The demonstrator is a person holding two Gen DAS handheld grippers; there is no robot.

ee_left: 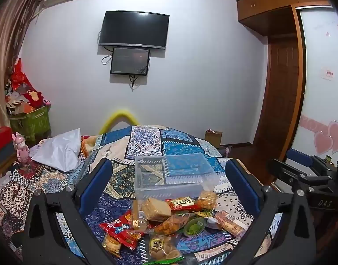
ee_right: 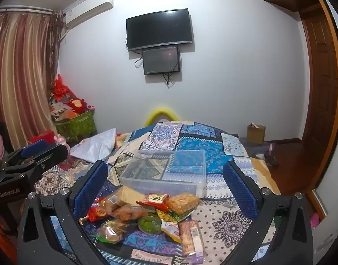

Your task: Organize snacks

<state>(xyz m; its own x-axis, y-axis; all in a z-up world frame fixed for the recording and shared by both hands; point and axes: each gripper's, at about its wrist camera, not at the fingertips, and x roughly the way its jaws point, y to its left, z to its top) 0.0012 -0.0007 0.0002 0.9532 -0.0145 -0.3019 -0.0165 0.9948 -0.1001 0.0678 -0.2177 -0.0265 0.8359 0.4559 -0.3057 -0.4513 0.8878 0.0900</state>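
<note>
A pile of wrapped snacks lies on the patterned bedspread, just in front of a clear, empty plastic box. The pile holds a red packet, a green cup and a long biscuit pack. My left gripper is open and empty, held above the pile. In the right wrist view the same snacks and box lie between the fingers of my right gripper, which is open and empty. The left gripper shows at the left there.
A white pillow lies at the bed's left. A green box of clutter stands by the curtain. A cardboard box sits on the floor by the wooden door. A TV hangs on the far wall.
</note>
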